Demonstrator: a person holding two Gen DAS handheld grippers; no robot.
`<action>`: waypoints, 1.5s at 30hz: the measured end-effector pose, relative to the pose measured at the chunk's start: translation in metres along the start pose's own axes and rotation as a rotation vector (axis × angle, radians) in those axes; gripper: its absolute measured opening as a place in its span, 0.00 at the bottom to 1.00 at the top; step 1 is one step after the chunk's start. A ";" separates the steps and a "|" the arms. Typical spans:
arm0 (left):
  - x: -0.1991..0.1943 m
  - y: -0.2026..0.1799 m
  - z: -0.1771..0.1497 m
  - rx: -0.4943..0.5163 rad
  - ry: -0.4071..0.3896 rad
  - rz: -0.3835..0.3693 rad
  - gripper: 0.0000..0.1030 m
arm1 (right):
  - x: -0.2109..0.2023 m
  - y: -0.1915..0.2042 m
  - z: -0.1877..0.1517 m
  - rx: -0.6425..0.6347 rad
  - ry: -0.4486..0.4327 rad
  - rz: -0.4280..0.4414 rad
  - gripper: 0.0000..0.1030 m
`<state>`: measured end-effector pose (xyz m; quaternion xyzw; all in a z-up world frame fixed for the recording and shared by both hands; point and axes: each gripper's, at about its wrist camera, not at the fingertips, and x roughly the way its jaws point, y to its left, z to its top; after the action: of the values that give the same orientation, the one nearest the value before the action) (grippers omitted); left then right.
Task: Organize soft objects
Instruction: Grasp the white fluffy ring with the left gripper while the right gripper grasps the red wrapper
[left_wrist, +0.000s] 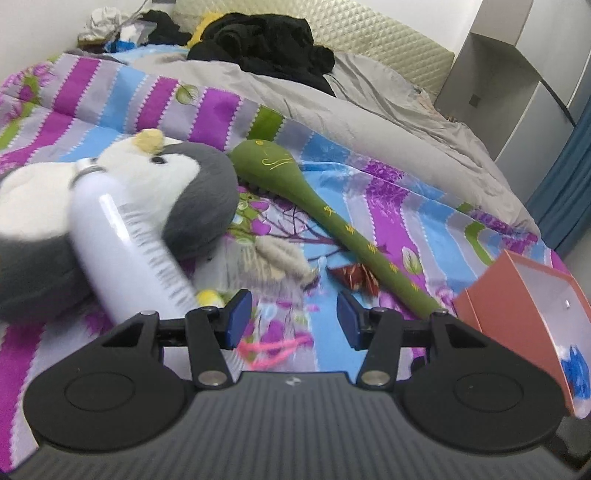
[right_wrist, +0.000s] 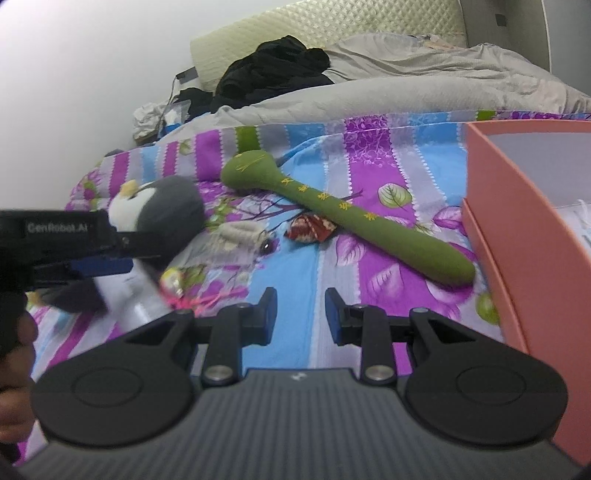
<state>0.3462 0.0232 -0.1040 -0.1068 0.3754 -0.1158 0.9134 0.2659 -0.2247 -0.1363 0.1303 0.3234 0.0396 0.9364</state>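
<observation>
A: What is lying on the bed right now?

B: A grey-and-white penguin plush is lying at the left on the striped floral sheet. A white bottle is leaning across its near side. A long green fabric mallet is stretching from the middle toward the near right, its round head at the far end.

A: Anything smaller?

B: A cream knitted toy is sitting just right of the penguin, a red patterned pouch is lying beside the mallet's handle, and a pink string is trailing on the sheet nearest the camera.

A: And the claws?

B: The left claw is hanging released above the pink string, its blue pads standing apart with nothing between them. The right claw is also standing released over a blue stripe, its gap narrower and empty.

A: Where is the box?

B: A salmon-pink box is standing open at the right edge of the bed, near the mallet's handle end. Something blue is showing inside it, too blurred to name.

A: And farther back?

B: A heap of black clothes is resting on a grey duvet against the quilted headboard.
</observation>
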 end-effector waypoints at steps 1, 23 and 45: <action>0.011 0.001 0.006 -0.005 0.006 -0.003 0.55 | 0.008 -0.001 0.002 0.003 -0.003 0.000 0.31; 0.170 0.002 0.048 -0.083 0.105 0.052 0.52 | 0.127 0.005 0.025 -0.195 -0.095 -0.002 0.46; 0.149 -0.008 0.042 -0.025 0.091 0.134 0.08 | 0.113 -0.003 0.025 -0.176 -0.036 -0.074 0.27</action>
<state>0.4779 -0.0229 -0.1708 -0.0878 0.4242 -0.0546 0.8996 0.3707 -0.2151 -0.1852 0.0364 0.3062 0.0306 0.9508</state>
